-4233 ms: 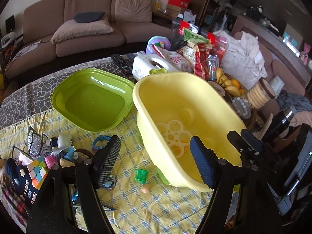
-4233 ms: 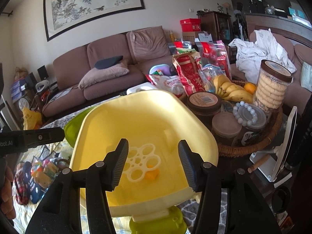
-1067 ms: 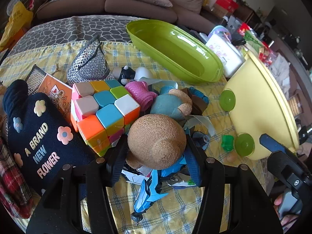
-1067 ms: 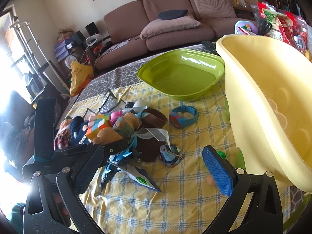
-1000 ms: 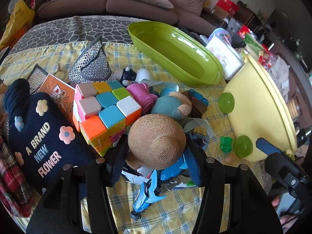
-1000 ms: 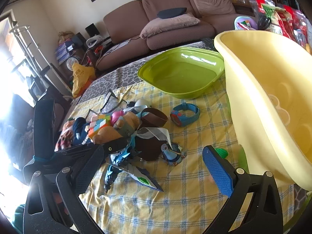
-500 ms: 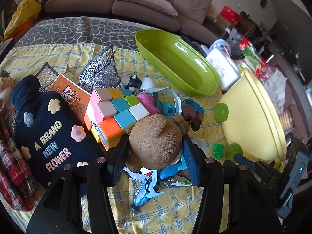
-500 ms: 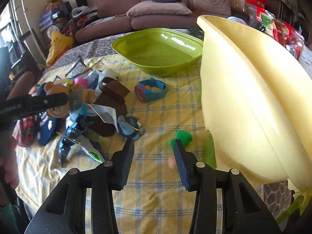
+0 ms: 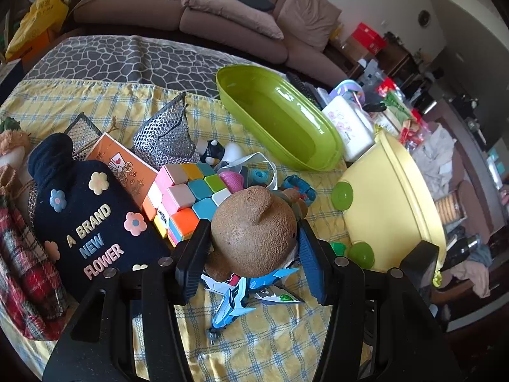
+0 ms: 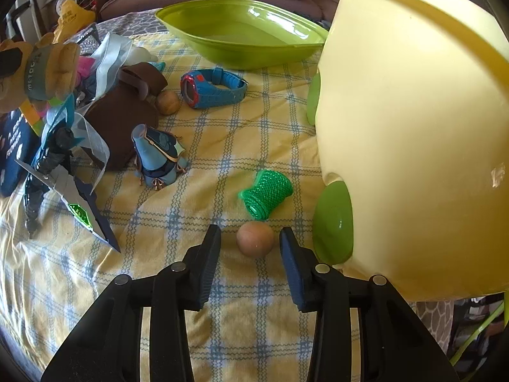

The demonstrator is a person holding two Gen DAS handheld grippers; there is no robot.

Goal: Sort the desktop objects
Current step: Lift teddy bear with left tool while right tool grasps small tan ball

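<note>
**Right jaws straddling the small ball, ball sits toward the right pad**

Left side of the bench: left gripper (image 9: 253,248) has its jaws clamped on the brown plush toy (image 9: 254,226), one pad on each flank, toy's rounded back facing the camera. It's held over the pile: colour cube (image 9: 187,203), navy pouch (image 9: 86,222), blue robot figure (image 9: 241,296) right under it. Judging by that, this hand is busy and not the one for the ball.

Centre: green mesh roll (image 10: 265,195) lies just beyond the ball, near but not touching as far as I can tell.

Right: right gripper (image 10: 251,250) points steeply down at the bench cloth (image 10: 191,286), jaws closing with the small tan ball (image 10: 255,238) between the tips. Pads not on it yet; gap wider on the left pad's side. Ball is round, so no axis to line up. Yellow tub (image 10: 413,127) stands just right of the right pad, its green foot (image 10: 334,219) close. My read: little room on that side.
</note>
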